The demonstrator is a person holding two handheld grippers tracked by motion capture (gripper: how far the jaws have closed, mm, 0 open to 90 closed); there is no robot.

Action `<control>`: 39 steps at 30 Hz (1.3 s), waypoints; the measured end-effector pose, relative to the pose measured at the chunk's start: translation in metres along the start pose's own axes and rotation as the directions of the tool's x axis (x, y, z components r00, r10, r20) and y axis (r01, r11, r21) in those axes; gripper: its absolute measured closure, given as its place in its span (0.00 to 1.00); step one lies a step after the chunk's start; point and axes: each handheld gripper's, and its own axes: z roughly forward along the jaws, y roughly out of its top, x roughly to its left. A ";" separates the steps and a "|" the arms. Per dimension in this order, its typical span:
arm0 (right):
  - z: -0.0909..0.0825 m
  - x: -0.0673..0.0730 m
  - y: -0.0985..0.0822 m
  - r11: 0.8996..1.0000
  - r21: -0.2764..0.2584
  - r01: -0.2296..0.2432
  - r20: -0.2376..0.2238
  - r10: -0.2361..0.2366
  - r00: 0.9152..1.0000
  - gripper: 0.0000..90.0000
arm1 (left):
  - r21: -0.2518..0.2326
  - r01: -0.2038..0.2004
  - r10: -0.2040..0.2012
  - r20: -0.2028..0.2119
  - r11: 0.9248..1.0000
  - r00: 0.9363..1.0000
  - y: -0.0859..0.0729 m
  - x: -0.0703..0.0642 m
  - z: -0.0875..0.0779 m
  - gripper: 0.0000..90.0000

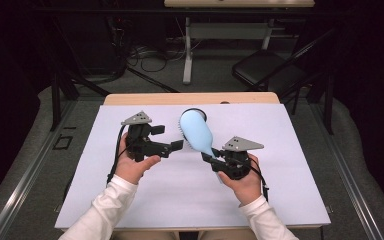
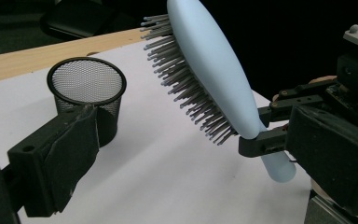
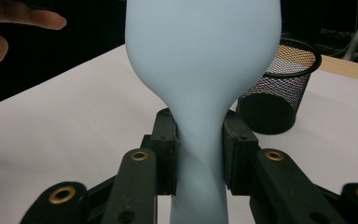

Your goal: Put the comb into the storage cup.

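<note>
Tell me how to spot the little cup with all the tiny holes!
Start at the big white sheet covering the table, then look toward its far edge, behind the pale blue hairbrush held by the right gripper. There stands a small black mesh cup, round and open-topped; it alone is see-through wire netting.

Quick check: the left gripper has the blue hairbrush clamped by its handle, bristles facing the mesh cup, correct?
Wrong hand. The right gripper clamps the blue hairbrush by its handle; the right gripper view shows its fingers pressed on the neck. The left gripper holds nothing. The bristles do face the mesh cup side.
</note>
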 end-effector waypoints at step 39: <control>0.001 0.003 -0.001 1.000 -0.007 0.016 0.000 -0.016 1.000 0.77 | 0.043 0.058 -0.059 0.025 0.997 0.998 0.012 0.001 0.027 0.07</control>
